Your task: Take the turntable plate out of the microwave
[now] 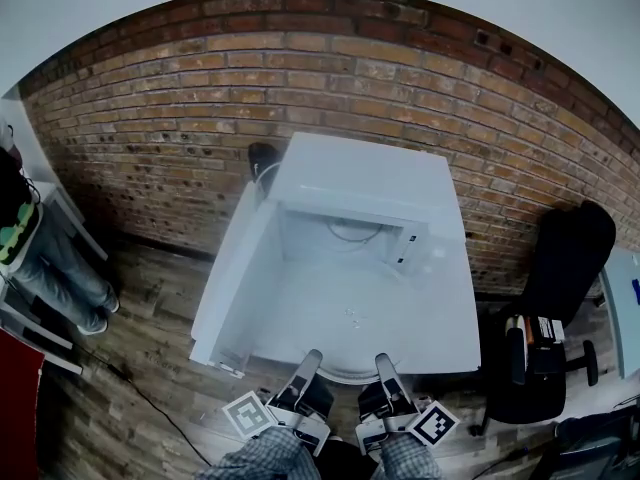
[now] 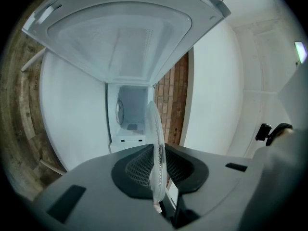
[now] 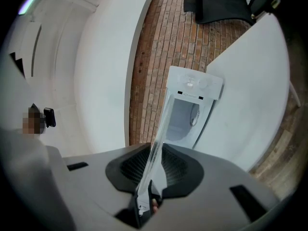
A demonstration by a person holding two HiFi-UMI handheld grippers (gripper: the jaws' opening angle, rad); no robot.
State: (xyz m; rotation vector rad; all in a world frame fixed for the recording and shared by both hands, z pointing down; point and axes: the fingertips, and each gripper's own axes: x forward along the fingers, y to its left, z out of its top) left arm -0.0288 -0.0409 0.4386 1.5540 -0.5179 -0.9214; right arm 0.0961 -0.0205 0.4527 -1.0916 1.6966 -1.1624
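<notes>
Both tongs grip the glass turntable plate (image 1: 348, 370) by its near rim: the left tongs (image 1: 311, 360) and the right tongs (image 1: 384, 362) sit side by side at the front edge of the white tabletop (image 1: 445, 318). In the left gripper view, the left tongs (image 2: 155, 173) are closed to a narrow gap on the plate's (image 2: 157, 138) edge, with the ribbed pads pressing it from both sides. The right gripper view shows the same hold: the right tongs (image 3: 150, 173) are clamped on the thin rim of the plate (image 3: 158, 138).

The microwave (image 1: 365, 183) stands well apart at the back of the tabletop, against the brick wall (image 1: 180, 118), with its door (image 1: 232, 273) swung open to the left. Its cavity (image 1: 345, 236) looks bare of the plate.

The main step appears done, as the plate is clear of the oven and carried in both tongs. What probably remains is to set it down safely and let go.
</notes>
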